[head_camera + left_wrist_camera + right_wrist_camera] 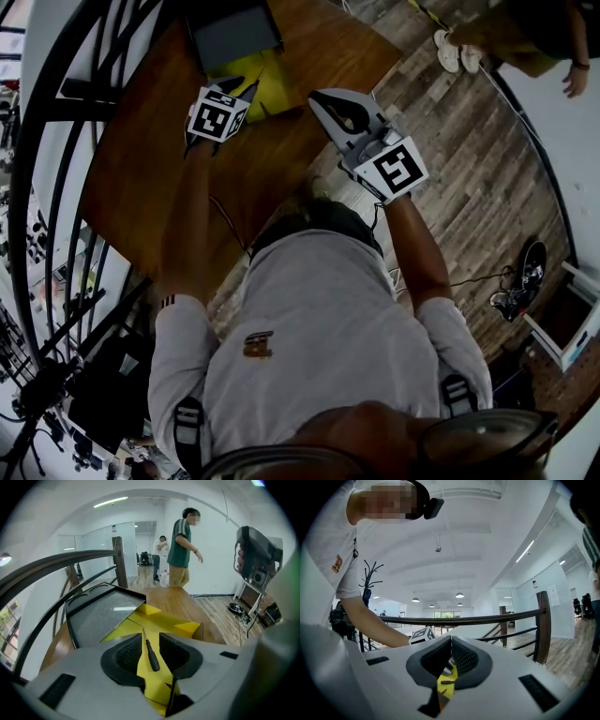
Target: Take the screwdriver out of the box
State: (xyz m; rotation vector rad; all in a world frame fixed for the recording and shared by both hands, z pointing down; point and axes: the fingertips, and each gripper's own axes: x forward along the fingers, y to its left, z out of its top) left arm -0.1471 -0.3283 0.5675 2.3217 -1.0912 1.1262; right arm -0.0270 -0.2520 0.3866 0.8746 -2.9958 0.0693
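Left gripper view looks down into the open yellow box (165, 620), where the screwdriver (152, 657) lies on the lining, below the gap of the left gripper (150, 635), whose fingers (125, 654) stand wide and touch nothing. Its long axis runs along that gap, handle nearer, tip pointing away, so the pads should close across the handle. The right gripper (449, 640), tips pinched together and empty, points level, well aside; the left is plainly nearer. No brand or lettering is legible on tool or box
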